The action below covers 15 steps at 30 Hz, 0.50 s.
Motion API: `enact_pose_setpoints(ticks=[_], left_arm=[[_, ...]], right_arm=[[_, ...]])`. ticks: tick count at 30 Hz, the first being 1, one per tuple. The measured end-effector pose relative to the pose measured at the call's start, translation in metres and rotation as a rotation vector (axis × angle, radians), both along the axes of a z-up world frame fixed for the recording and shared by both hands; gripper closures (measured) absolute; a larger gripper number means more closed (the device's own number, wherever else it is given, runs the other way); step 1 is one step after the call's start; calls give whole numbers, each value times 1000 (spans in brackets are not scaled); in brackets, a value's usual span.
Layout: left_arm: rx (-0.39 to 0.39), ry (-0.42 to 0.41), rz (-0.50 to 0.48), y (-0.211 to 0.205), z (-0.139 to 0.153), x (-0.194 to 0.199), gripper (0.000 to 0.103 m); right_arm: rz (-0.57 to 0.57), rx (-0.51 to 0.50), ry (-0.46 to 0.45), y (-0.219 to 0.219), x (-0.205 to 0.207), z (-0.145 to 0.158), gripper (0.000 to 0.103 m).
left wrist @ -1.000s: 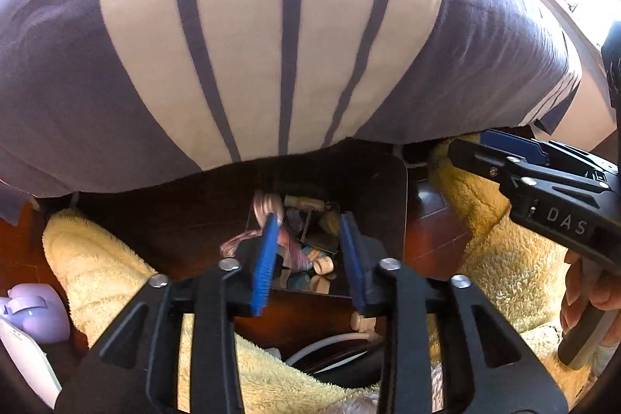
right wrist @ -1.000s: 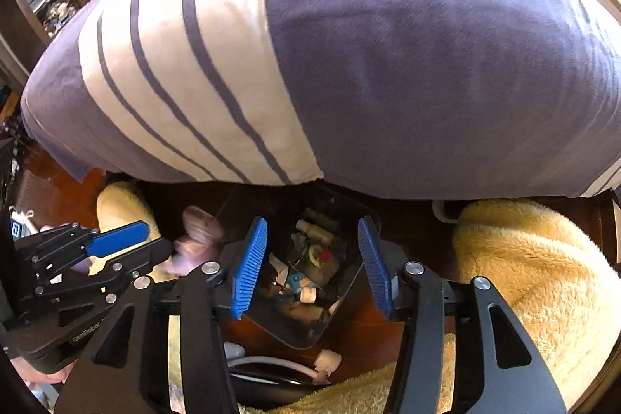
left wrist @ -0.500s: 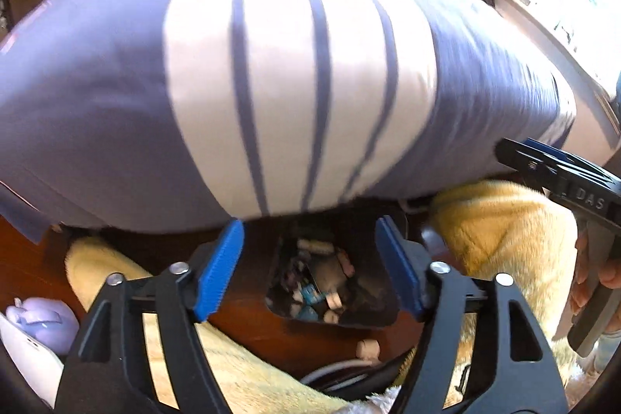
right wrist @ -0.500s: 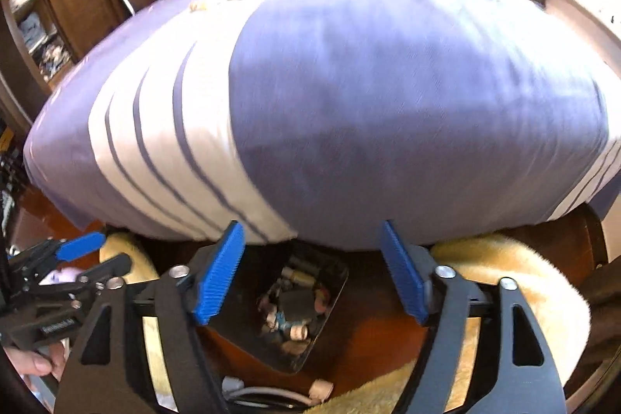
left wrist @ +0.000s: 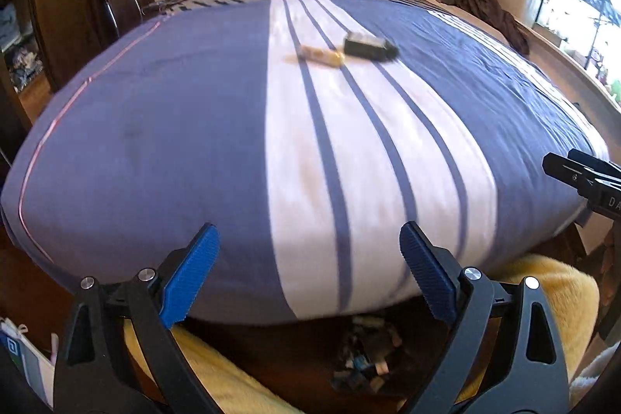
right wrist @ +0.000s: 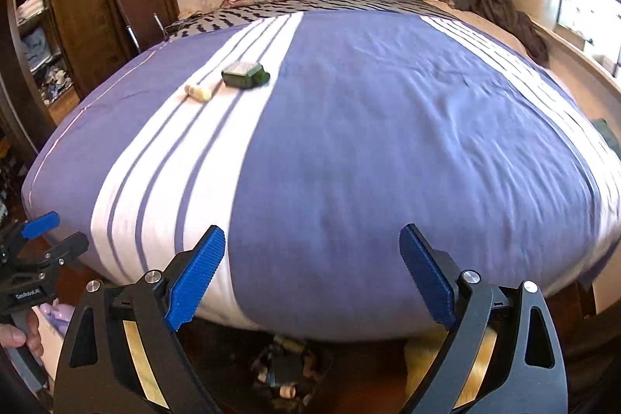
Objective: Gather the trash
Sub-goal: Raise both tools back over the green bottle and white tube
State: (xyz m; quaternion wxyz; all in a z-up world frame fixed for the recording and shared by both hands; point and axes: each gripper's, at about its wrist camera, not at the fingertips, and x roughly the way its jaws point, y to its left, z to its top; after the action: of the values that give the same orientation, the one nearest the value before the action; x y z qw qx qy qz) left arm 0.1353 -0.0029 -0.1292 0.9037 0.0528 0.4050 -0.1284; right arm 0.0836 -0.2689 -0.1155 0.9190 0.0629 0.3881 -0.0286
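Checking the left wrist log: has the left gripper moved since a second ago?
Yes. The left gripper has risen and tilted up: the trash bin sank to the frame bottom, and the bed top now shows. Jaws also opened wider.

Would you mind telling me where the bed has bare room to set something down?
The duvet is bare across its near half and the whole blue stretch right of the white stripes. Only the striped band farther back is taken, by a dark green box and a cream tube lying side by side. The bin on the floor below the bed's foot is crowded.
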Motion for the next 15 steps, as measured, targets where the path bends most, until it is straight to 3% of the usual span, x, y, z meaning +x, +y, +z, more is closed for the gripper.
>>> enact_pose_setpoints(ticks=[15], left_arm=[[31,-20,79,-15,13,132,13]], right_arm=[[104,-53,50,25,162,-1,11]])
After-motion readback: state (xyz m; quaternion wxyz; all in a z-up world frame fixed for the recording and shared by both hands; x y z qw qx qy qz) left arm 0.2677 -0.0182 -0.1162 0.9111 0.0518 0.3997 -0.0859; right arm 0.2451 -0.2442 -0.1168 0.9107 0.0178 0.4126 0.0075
